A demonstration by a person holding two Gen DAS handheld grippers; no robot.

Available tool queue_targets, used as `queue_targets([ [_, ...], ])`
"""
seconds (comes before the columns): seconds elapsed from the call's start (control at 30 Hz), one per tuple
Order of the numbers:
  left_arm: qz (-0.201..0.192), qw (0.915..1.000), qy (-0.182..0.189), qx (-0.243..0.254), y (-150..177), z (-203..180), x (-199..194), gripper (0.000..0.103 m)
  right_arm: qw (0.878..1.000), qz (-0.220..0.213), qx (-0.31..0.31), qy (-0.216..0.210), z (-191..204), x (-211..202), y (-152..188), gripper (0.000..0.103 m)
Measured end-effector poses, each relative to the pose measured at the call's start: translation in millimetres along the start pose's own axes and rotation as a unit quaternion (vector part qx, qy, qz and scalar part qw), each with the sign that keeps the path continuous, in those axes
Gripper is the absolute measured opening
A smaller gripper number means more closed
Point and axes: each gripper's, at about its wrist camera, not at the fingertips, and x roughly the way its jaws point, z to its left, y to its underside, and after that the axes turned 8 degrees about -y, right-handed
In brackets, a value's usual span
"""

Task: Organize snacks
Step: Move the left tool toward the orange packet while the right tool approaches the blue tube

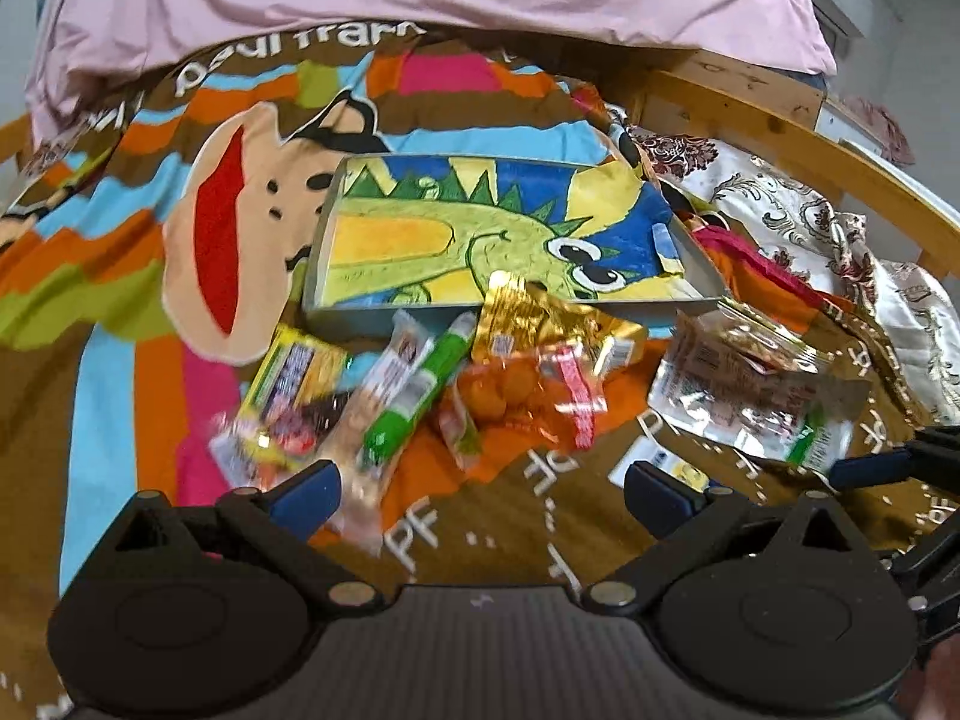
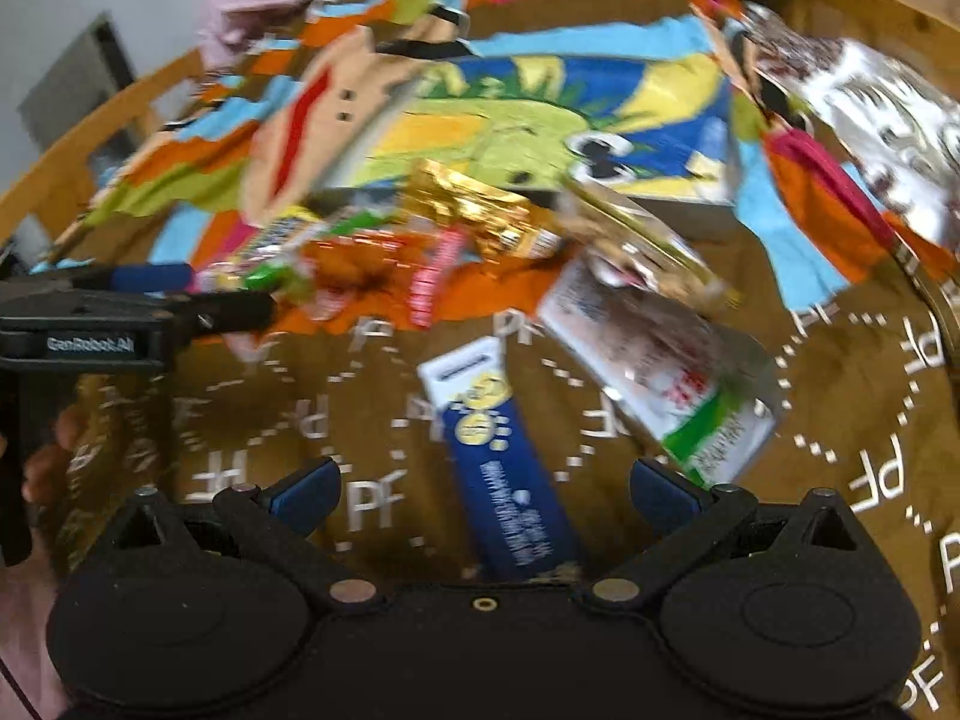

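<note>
On the bed's patterned blanket (image 1: 120,312), snack packets are heaped against the near edge of a shallow box (image 1: 480,228): a green stick (image 1: 414,390), a gold wrapper (image 1: 540,318), an orange bag (image 1: 510,390). Both the left tool (image 1: 480,486) and the right tool (image 2: 483,486) are held spread open, empty, with a blue-and-white packet (image 2: 504,468) seen between the right tool's fingers.

Snack packets (image 1: 456,384) lie heaped before a shallow dinosaur-print box (image 1: 498,234); blue sachet (image 2: 504,468) apart.
</note>
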Motion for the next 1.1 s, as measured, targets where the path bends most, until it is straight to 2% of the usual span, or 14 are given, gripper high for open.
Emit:
queue_targets([
  [0.13,-0.037,0.9984,-0.013,0.042,-7.7,-7.1,12.6,0.103,1.000,0.002,0.012,0.008,-7.7,9.1,-1.2,0.102],
  [0.2,-0.058,0.9956,-0.016,0.071,-10.1,-11.4,17.4,0.103,1.000,-0.012,0.003,0.023,-6.8,7.7,-1.9,0.101],
  [0.27,-0.072,0.9914,-0.015,0.109,-11.7,-16.6,25.4,0.103,0.999,-0.023,-0.008,0.037,-6.6,7.3,-4.0,0.098],
  [0.4,-0.087,0.9817,-0.013,0.169,-10.6,-25.2,41.8,0.103,0.999,-0.014,-0.002,0.051,-10.8,11.7,-5.7,0.083],
  [0.53,-0.106,0.9733,-0.007,0.203,-8.3,-29.7,51.3,0.103,0.998,-0.004,-0.021,0.063,-7.2,16.9,-4.1,0.082],
  [0.7,-0.109,0.9610,-0.022,0.253,-4.9,-38.7,60.4,0.101,0.996,0.019,-0.054,0.067,4.2,27.3,0.2,0.074],
  [0.77,-0.102,0.9588,-0.013,0.265,-4.1,-39.4,63.5,0.096,0.996,0.022,-0.063,0.066,6.9,29.3,1.0,0.072],
  [0.83,-0.099,0.9558,-0.004,0.277,-2.8,-40.3,66.2,0.091,0.995,0.025,-0.068,0.066,8.5,30.4,1.5,0.064],
  [0.9,-0.094,0.9519,0.001,0.292,-3.0,-42.2,70.0,0.081,0.995,0.028,-0.068,0.062,8.4,30.9,1.8,0.060],
  [0.97,-0.086,0.9493,0.011,0.302,-3.9,-42.6,73.1,0.064,0.995,0.028,-0.068,0.061,8.8,31.0,2.2,0.058],
  [1.03,-0.074,0.9459,0.027,0.315,-6.2,-41.5,77.2,0.055,0.996,0.029,-0.069,0.056,9.4,31.7,2.3,0.053],
  [1.1,-0.067,0.9440,0.037,0.321,-8.2,-40.1,79.9,0.054,0.995,0.030,-0.072,0.056,10.8,33.1,2.8,0.051],
])
